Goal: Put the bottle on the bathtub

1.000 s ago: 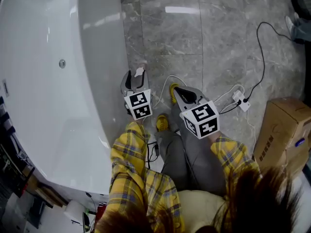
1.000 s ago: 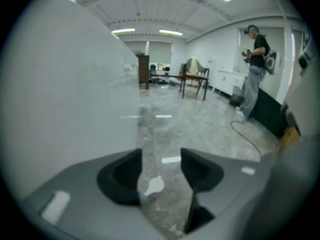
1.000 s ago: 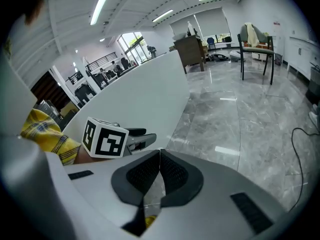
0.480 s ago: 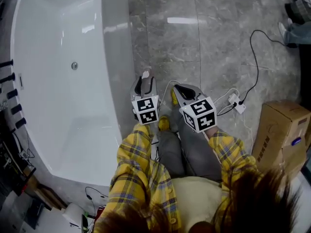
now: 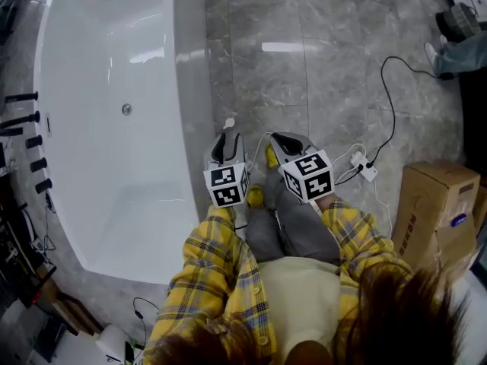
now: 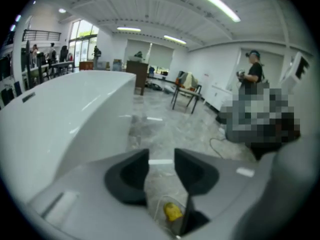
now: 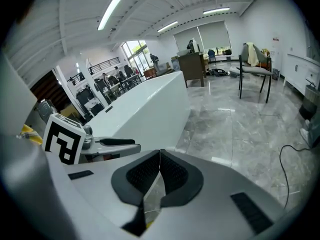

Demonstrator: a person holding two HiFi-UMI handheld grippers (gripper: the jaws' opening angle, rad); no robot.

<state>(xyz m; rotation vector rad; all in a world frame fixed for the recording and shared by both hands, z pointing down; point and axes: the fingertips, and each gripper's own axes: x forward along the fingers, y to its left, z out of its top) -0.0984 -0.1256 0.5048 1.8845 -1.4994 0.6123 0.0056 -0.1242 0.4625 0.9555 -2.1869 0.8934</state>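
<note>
A white, glossy freestanding bathtub (image 5: 186, 82) fills the left of the head view, long and rounded at its ends, with a small round drain (image 5: 126, 109) in its bare basin. It stands on grey marbled floor tiles (image 5: 335, 74). Just beside the tub's outer wall, a person in yellow plaid sleeves (image 5: 209, 253) holds both tools low and close to the body, pointing forward along the tub's length. The left gripper (image 5: 227, 144) is the one nearer the tub wall; its jaws sit a narrow gap apart, and only floor and a yellow shoe (image 6: 173, 211) show through the gap. The right gripper (image 5: 288, 144) is one step farther from the tub, level with the left, its jaws pressed together at the tips. Well away from the tub, a cardboard box (image 5: 437, 211) and a white power strip (image 5: 364, 170) lie on the floor.
</note>
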